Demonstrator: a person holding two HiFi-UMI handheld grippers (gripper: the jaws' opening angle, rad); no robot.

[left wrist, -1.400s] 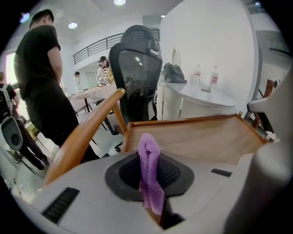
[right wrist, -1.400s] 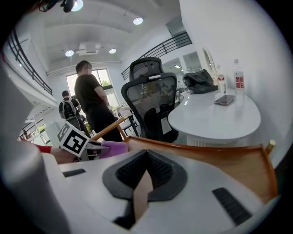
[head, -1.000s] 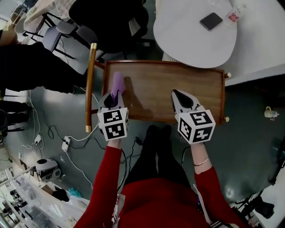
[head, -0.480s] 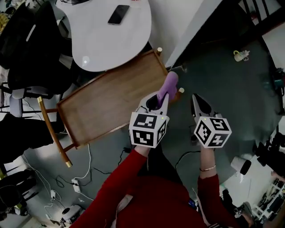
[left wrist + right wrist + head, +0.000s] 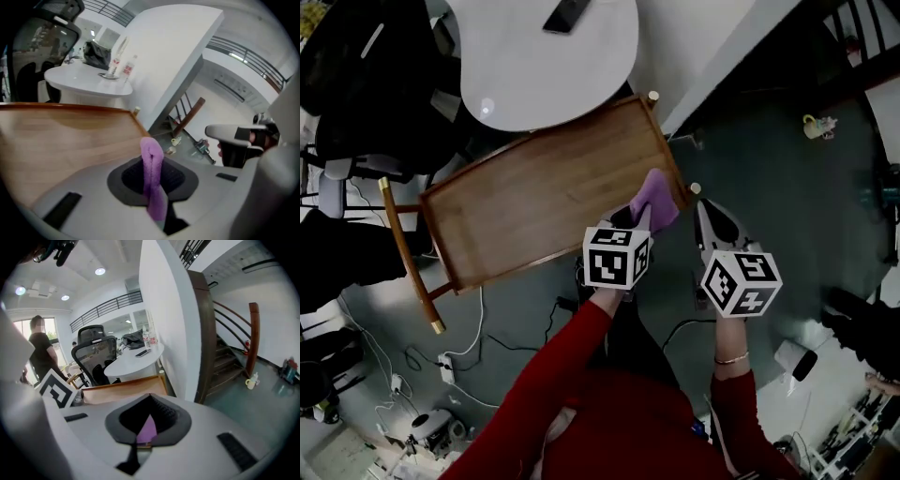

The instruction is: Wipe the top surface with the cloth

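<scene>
Two tongs: left tongs point(image 5: 633, 216) pinch the purple cloth point(image 5: 656, 199); right tongs point(image 5: 704, 209) closed, empty, right of the table point(image 5: 534, 202).
Cloth: at the table's right end, by its near corner.
Technique: press flat, overlap strokes, reach the corners.

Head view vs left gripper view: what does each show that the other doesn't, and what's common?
Head view only: the phone on the white table, the cart handle and the person's red sleeves.

Left gripper view only: the bottles and bag on that table, plus a close look at the left gripper shut on the cloth.

Both: the cloth, the wooden top, the white table and the right gripper.
</scene>
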